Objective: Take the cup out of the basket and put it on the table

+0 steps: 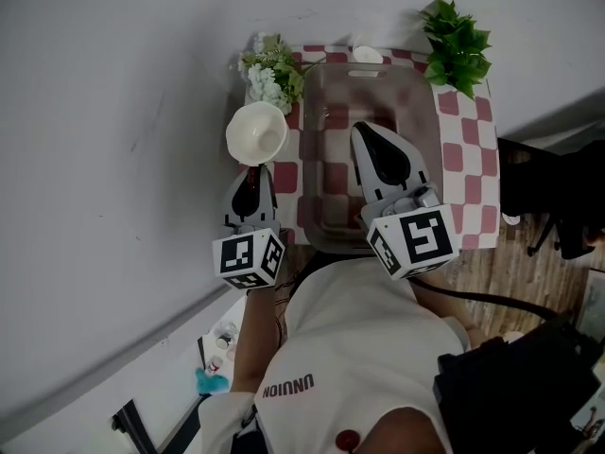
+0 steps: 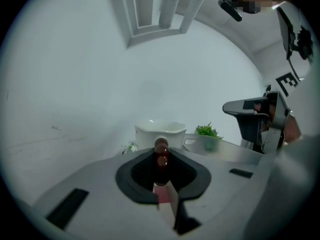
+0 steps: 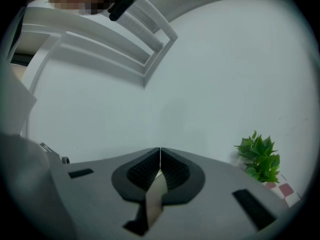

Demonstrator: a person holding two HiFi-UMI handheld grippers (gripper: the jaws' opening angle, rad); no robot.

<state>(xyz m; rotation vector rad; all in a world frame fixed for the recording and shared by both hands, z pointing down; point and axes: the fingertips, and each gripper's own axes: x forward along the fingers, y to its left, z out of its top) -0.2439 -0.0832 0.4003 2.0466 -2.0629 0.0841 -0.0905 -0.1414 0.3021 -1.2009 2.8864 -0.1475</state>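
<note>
A white cup (image 1: 256, 132) with a wavy rim hangs by the left edge of the red-checked table (image 1: 473, 149), outside the basket. My left gripper (image 1: 252, 176) is shut on its dark red-brown handle (image 2: 161, 159). In the left gripper view the cup (image 2: 160, 132) shows just beyond the jaws. The translucent grey basket (image 1: 333, 97) stands on the cloth. My right gripper (image 1: 365, 132) hovers over it, shut with nothing in it; in the right gripper view its pads (image 3: 160, 154) meet.
A green potted plant (image 1: 457, 43) stands at the table's back right corner and shows as the plant (image 3: 260, 159) in the right gripper view. A bunch of pale flowers (image 1: 269, 69) is at the back left. A small white dish (image 1: 367, 55) sits behind the basket.
</note>
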